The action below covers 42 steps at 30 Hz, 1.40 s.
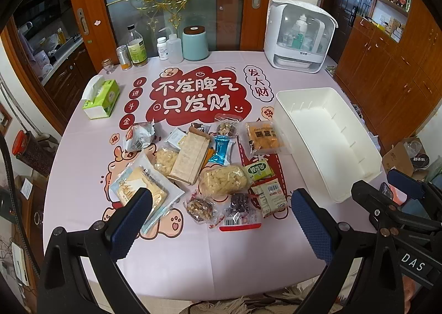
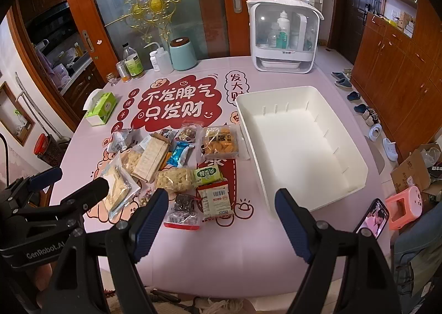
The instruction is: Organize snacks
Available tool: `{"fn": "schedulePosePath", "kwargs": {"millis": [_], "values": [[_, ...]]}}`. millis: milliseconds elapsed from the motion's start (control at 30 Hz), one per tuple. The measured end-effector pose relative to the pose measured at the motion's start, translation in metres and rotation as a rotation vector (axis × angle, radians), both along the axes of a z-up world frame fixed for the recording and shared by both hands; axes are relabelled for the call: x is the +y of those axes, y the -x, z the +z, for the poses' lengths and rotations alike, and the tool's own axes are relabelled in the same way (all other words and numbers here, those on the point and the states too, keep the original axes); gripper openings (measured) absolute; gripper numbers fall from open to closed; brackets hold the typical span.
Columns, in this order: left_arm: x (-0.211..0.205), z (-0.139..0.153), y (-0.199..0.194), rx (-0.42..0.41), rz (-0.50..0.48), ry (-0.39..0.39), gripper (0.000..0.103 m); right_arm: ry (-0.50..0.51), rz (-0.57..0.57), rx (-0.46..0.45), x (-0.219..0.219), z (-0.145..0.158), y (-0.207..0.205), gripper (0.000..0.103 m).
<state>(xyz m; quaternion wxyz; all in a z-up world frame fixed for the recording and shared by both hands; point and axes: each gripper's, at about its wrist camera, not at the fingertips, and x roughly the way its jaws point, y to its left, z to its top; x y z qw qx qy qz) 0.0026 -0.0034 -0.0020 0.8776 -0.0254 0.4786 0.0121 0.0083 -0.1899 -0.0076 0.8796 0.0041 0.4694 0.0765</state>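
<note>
White bin (image 2: 339, 131) sits on the right of the surface (image 1: 221, 253), nothing in it. Snack pile (image 1: 204, 164) lies just left of it, roughly a dozen packets, none binned. My left gripper (image 1: 221, 227) and right gripper (image 2: 221, 227) both hover with jaws apart, holding nothing. One tissue box (image 1: 102, 98) far left.

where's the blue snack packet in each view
Left wrist: the blue packet lies mid-frame in the snack pile, right of the cracker pack.
Right wrist: the blue packet sits left of centre, again right of the cracker pack.
Shared landmark: the white bin, empty, to the right of the pile in both views.
</note>
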Motion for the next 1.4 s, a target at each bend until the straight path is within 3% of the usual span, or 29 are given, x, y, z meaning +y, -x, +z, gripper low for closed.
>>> {"fn": "schedulePosePath", "kwargs": {"millis": [1400], "values": [[0.0070,-0.0019,0.0043,-0.002,0.000,-0.001,0.100,0.003,-0.004,-0.002,0.0068,-0.0008,-0.0043,0.080]]}}
